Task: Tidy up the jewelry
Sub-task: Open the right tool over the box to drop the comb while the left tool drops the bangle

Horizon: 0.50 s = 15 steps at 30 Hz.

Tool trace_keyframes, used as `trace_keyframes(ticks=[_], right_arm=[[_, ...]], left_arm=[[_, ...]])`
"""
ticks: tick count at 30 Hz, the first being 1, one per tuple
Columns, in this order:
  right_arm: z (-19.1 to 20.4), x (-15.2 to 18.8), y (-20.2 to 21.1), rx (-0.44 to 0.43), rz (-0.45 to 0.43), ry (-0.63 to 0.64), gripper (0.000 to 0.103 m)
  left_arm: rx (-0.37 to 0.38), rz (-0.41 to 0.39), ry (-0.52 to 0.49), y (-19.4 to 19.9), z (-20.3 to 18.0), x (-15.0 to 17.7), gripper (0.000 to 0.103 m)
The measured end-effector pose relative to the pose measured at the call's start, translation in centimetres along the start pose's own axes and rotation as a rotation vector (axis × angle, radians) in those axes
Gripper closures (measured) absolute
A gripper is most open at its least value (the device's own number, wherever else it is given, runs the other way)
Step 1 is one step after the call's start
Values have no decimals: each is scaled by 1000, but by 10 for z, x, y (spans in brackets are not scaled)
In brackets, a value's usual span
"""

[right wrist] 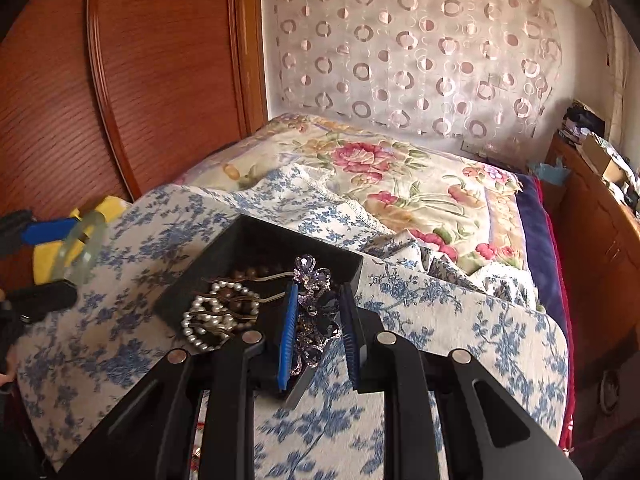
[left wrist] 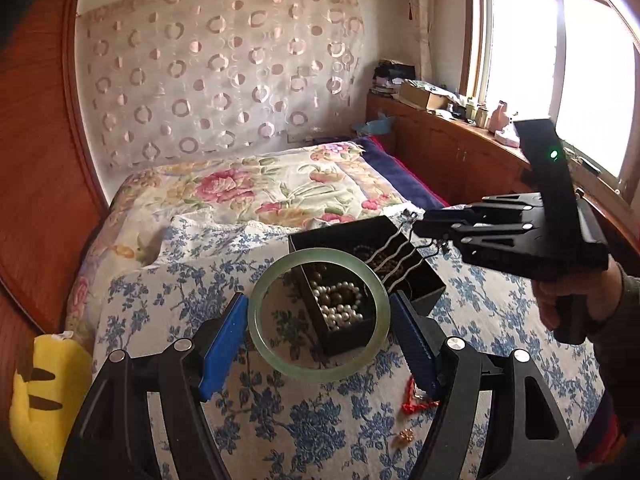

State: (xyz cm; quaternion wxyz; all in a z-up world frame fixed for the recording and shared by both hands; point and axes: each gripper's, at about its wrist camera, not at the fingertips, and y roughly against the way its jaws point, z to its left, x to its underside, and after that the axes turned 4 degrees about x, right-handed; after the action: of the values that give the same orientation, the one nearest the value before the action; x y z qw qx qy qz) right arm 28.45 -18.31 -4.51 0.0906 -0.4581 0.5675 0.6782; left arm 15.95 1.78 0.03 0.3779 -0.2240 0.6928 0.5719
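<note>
From the left wrist, the left gripper (left wrist: 319,314) pinches a bangle (left wrist: 319,314) across its width, the blue pads (left wrist: 224,344) pressing on opposite outer edges. The bangle is a pale green, glassy, smooth ring; it looks rigid, slick and likely brittle if dropped, so this hold across the full ring seems the safest. Just beyond the fingertips sits the black box (left wrist: 362,276), with white pearls (left wrist: 340,306) inside. From the right wrist, the right gripper (right wrist: 318,322) is nearly closed on a hair comb (right wrist: 314,312), clamped by its purple rhinestone head. Its wavy metal prongs reach left over the box (right wrist: 256,248) ahead. The comb looks light, the stones delicate, and the prongs could snag on the pearls (right wrist: 204,320) beneath them.
</note>
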Motion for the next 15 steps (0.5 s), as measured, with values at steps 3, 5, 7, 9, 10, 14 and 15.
trace_keyframes(ticks=[3, 5, 7, 9, 10, 14, 15], right_arm=[[9, 0, -13, 27, 13, 55, 80], [16, 2, -19, 40, 18, 90, 80], [22, 4, -24, 37, 29, 116, 80], [28, 6, -29, 25, 42, 138, 80], [31, 7, -31, 22, 45, 142, 80], [35, 10, -30, -3, 51, 148, 78], [35, 10, -28, -13, 45, 147, 78]], left_arm=[[-4, -3, 2, -4, 5, -6, 34], [-6, -3, 1, -6, 7, -9, 34], [-10, -3, -2, -10, 9, -12, 34], [-11, -3, 2, -13, 12, -15, 34], [-11, -2, 3, -14, 13, -17, 34], [-10, 2, 1, -21, 15, -21, 34], [-9, 2, 0, -24, 15, -23, 34]])
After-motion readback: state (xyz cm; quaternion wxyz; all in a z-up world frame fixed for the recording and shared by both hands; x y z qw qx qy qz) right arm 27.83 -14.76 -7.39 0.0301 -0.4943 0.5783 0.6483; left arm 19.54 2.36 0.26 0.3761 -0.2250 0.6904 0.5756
